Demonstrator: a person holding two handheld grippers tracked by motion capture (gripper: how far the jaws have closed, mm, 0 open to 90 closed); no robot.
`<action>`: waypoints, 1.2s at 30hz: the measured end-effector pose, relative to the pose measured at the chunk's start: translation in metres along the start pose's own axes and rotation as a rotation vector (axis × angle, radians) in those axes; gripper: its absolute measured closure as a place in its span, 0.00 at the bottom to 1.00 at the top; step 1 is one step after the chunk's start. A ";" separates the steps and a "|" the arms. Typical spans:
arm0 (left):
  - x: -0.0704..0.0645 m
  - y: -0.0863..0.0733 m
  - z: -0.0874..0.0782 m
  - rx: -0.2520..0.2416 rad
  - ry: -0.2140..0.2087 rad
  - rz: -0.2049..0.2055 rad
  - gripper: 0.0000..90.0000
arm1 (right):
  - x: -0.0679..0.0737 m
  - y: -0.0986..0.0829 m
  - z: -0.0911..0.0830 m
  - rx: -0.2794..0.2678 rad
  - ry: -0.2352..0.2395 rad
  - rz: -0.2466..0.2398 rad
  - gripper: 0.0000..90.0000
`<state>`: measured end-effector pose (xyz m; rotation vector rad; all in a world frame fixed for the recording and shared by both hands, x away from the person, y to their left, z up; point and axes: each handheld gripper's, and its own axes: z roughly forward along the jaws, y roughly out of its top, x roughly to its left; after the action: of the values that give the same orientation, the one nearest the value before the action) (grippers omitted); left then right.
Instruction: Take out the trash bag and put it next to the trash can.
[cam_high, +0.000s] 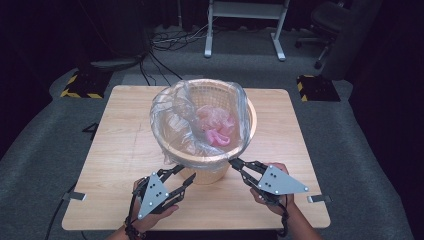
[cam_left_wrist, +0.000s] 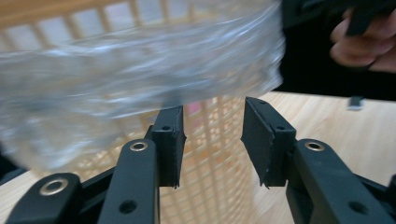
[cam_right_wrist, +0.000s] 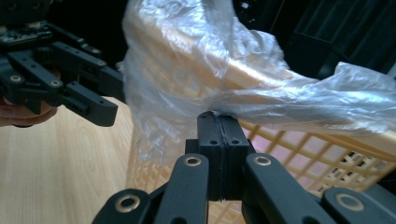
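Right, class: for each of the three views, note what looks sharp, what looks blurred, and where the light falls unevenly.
High view: the table is brightly lit and the room behind is dark. Left gripper view: the plastic bag is smeared with blur and the basket is soft, while the open left gripper is crisp. Right gripper view: the right gripper, shut on the bag, is sharp; the bag's folds carry bright glare.

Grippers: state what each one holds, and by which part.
The right gripper is shut on the clear plastic bag, pinching its loose edge at the basket rim. The left gripper is open, holding nothing.
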<state>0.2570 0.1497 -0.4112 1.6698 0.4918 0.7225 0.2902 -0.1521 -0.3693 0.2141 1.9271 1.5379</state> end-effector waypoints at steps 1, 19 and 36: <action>0.000 0.001 0.000 -0.012 -0.014 -0.008 0.64 | 0.001 0.000 0.001 0.001 0.006 0.000 1.00; 0.002 0.012 0.000 -0.040 -0.032 -0.108 0.66 | 0.018 0.000 0.017 0.037 0.014 -0.111 0.99; 0.040 -0.010 -0.025 -0.062 0.071 0.061 0.37 | -0.001 -0.006 -0.019 -0.017 -0.119 0.112 0.56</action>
<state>0.2689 0.1968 -0.4106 1.6115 0.4655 0.8354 0.2812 -0.1696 -0.3725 0.4040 1.8350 1.5763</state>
